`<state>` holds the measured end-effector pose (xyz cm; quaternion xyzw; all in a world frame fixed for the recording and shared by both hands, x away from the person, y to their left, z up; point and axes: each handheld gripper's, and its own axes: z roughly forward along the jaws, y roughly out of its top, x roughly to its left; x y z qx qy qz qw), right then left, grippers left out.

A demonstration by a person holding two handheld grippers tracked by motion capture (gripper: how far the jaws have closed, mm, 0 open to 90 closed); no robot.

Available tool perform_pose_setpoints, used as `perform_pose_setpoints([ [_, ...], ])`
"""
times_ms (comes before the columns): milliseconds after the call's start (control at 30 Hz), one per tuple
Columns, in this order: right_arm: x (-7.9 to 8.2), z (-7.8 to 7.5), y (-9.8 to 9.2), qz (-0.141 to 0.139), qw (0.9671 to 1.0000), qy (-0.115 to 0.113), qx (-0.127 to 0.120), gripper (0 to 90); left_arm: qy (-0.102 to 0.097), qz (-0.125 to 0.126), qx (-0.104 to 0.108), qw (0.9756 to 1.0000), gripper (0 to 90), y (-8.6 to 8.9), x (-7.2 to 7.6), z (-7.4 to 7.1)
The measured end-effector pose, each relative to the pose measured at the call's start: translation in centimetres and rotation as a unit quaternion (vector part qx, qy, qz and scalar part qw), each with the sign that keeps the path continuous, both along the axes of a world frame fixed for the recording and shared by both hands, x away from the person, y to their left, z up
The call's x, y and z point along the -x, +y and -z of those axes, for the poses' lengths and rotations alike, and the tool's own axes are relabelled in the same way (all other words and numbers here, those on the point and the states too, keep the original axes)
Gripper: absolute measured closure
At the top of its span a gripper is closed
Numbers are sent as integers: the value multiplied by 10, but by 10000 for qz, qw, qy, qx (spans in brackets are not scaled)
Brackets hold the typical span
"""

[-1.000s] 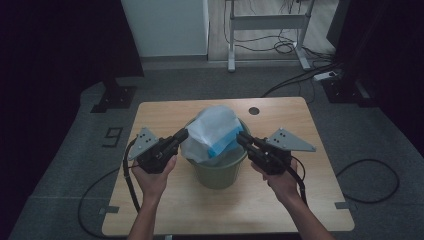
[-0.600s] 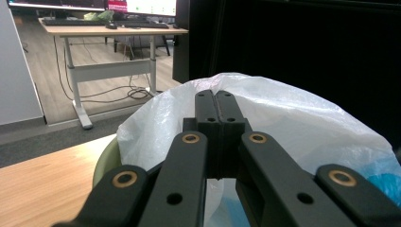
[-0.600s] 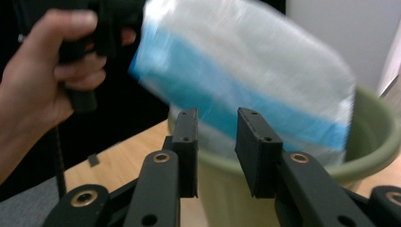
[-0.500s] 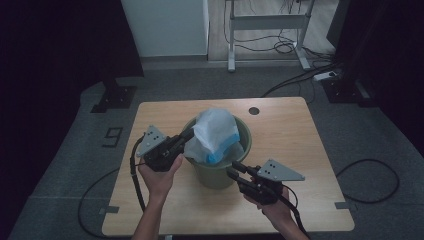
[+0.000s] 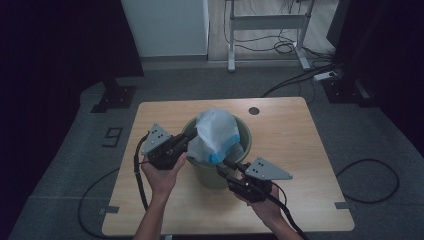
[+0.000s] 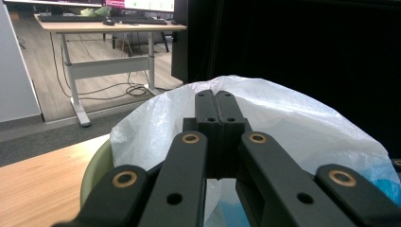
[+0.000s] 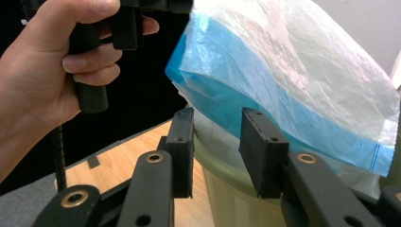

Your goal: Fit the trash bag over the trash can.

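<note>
Green bin (image 5: 212, 172) at centre of worktop (image 5: 295, 145), white-and-blue plastic bag (image 5: 216, 135) bulging up out of its mouth. Left claw (image 5: 189, 136) at bin's 9 o'clock rim, clenched on bag film. Right claw (image 5: 223, 165) at bin's 5 o'clock, jaws just been opening, parted at rim below bag's blue edge, pressing on nothing.

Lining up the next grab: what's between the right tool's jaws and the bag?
Nothing: in the right gripper view the right tool gapes just below the bag, above the bin's rim.
</note>
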<state>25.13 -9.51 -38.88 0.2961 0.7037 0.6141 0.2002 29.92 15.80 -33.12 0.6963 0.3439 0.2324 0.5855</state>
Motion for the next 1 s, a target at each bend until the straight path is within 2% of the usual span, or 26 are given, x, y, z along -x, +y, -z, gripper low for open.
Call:
perform_pose_setpoints([
  [167,-3,-5,3,156,9998,-132,45,624,5,11,-3,10000,900,-1,0,0],
  [300,-6,-9,5,421,9983,-329,212,602,7,16,4,10000,900,-1,0,0],
  [367,-9,-11,5,465,9979,-382,233,608,2,25,-10,10000,900,-1,0,-1],
  [433,-12,-12,5,512,9973,-460,274,657,4,33,-1,10000,900,-2,0,-1],
  [533,-14,-14,5,548,9965,-558,288,855,-5,46,-3,10000,900,-2,0,-1],
  [567,-15,-15,5,563,9964,-571,278,887,-15,46,15,10000,900,-2,1,-2],
  [667,-18,-17,1,609,9958,-626,286,893,-38,48,31,10000,900,1,1,-3],
  [767,-20,-19,-6,686,9952,-631,292,894,-53,52,142,9999,900,5,2,-5],
  [1000,-29,-30,-30,936,9930,-629,357,895,-119,12,281,9995,900,11,2,-9],
])
